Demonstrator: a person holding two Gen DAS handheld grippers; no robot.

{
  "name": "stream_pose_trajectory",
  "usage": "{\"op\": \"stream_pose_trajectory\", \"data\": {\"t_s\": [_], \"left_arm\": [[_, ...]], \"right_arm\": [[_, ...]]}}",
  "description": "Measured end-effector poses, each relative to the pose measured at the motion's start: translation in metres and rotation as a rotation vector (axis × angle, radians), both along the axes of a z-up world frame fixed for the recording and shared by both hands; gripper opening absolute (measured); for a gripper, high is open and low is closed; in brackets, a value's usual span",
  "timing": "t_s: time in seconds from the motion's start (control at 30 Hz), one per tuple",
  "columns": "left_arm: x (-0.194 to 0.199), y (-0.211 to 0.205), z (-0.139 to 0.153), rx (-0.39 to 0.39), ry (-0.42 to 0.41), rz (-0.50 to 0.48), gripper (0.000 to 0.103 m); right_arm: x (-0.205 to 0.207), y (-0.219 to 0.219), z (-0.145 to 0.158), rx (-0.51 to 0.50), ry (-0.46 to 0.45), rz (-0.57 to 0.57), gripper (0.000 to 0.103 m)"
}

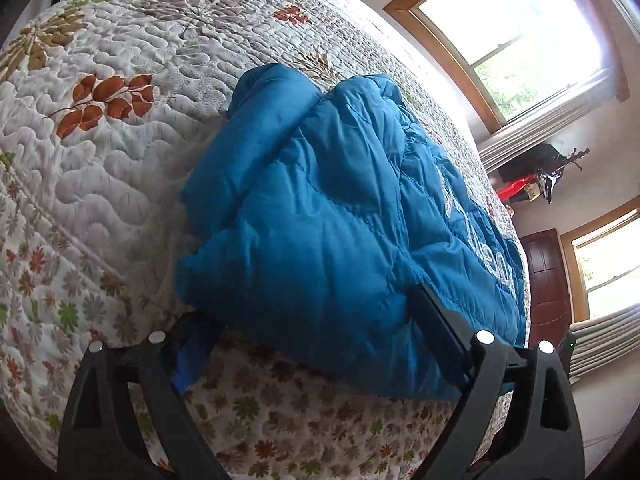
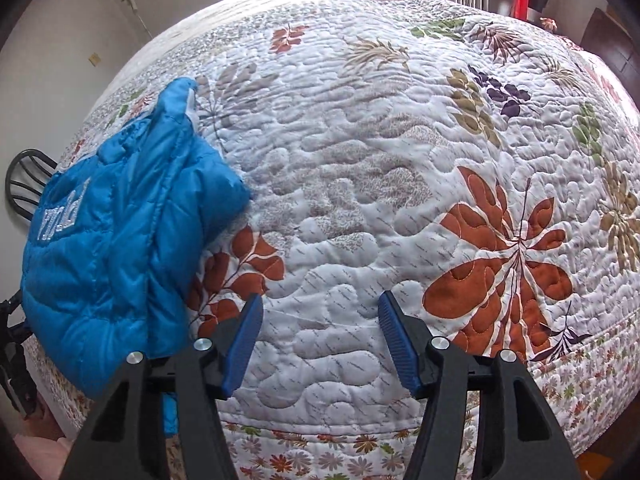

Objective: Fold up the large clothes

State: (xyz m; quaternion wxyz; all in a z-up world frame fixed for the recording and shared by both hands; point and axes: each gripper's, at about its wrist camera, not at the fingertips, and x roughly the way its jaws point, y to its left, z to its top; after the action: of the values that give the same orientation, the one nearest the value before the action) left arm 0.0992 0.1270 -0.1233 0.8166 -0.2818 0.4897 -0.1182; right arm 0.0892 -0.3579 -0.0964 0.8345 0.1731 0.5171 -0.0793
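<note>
A blue puffy jacket (image 1: 320, 216) lies folded in a bundle near the edge of the bed. It also shows at the left of the right wrist view (image 2: 116, 236), with white lettering on it. My left gripper (image 1: 320, 344) is open, its fingers spread wide to either side of the jacket's near edge, and the fabric drapes over both pads. My right gripper (image 2: 320, 344) is open and empty above the bare quilt, just right of the jacket.
The bed is covered by a white quilt (image 2: 360, 160) with leaf and flower prints. Windows (image 1: 512, 24) and a dark door (image 1: 548, 280) are beyond the bed. A dark chair (image 2: 24, 184) stands behind the jacket at the bed's edge.
</note>
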Motion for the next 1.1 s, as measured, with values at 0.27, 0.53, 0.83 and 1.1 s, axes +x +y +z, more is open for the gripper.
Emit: {"op": "stream_pose_trajectory", "data": {"t_s": [0.27,0.53,0.83,1.1], "left_arm": [[0.028,-0.005,-0.009,-0.017,-0.002,0.066,0.095],[0.029,-0.011,-0.005,0.041,-0.050,0.129,0.076],[0.011,-0.008,0.006,0.036,-0.123,0.154,0.043],[0.004,0.011,0.022,0.011,-0.187,0.205,0.030]], "right_arm": [[0.005,0.001,-0.002,-0.010,-0.001,0.019,0.062],[0.013,0.012,-0.004,-0.081,0.021,0.026,0.067],[0.006,0.011,-0.001,-0.114,0.028,0.001,0.063],[0.001,0.005,-0.002,-0.086,0.001,0.019,0.062]]}}
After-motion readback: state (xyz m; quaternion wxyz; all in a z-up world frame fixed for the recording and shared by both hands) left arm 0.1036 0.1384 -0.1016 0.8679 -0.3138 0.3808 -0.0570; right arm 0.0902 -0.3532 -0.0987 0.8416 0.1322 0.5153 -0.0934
